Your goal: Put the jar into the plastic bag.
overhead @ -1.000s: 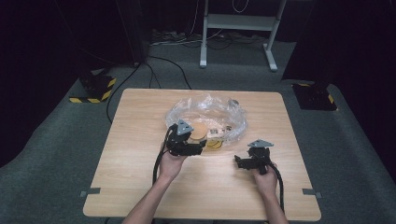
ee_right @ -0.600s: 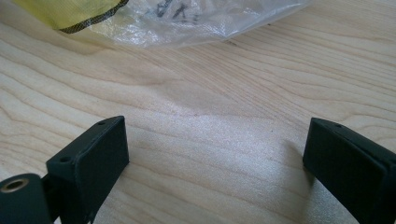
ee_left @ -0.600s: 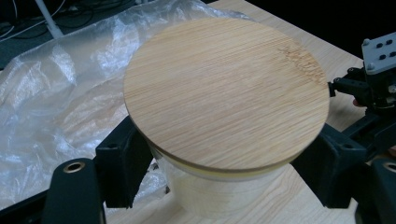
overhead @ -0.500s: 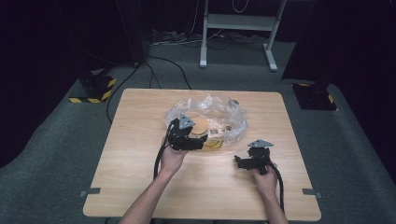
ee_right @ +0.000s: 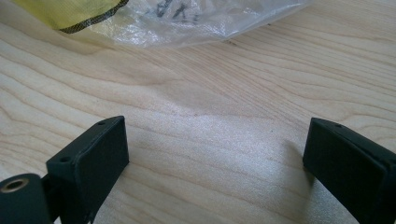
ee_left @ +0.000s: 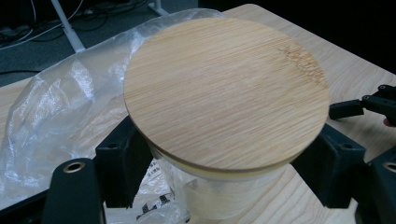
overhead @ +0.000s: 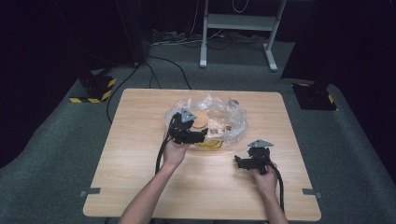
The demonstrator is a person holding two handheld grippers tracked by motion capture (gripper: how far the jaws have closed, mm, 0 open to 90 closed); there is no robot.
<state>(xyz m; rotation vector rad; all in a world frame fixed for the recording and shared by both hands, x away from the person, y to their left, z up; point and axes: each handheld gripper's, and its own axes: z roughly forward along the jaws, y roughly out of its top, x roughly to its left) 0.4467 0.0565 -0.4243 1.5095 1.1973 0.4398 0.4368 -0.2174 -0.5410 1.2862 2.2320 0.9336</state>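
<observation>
Left claw is clamped on a clear round glass jar with a flat bamboo lid, jaws on the body just under the lid, still in the mouth of the crinkly clear plastic bag. I can't see what's inside the jar. Looks like I'm mid-extraction, so next I'd lift it clear of the bag. Right claw sits spread open and empty over the light wooden table, just on my side of the bag, which also holds something yellow.

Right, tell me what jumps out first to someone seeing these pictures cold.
The round bamboo lid on a clear jar comes first: it sits between the left tool's jaws, which press the jar's sides just under the lid. Around it a crumpled clear plastic bag spreads over the middle of the wooden table. Nearer the person, the right tool is open over bare wood, holding nothing.
</observation>
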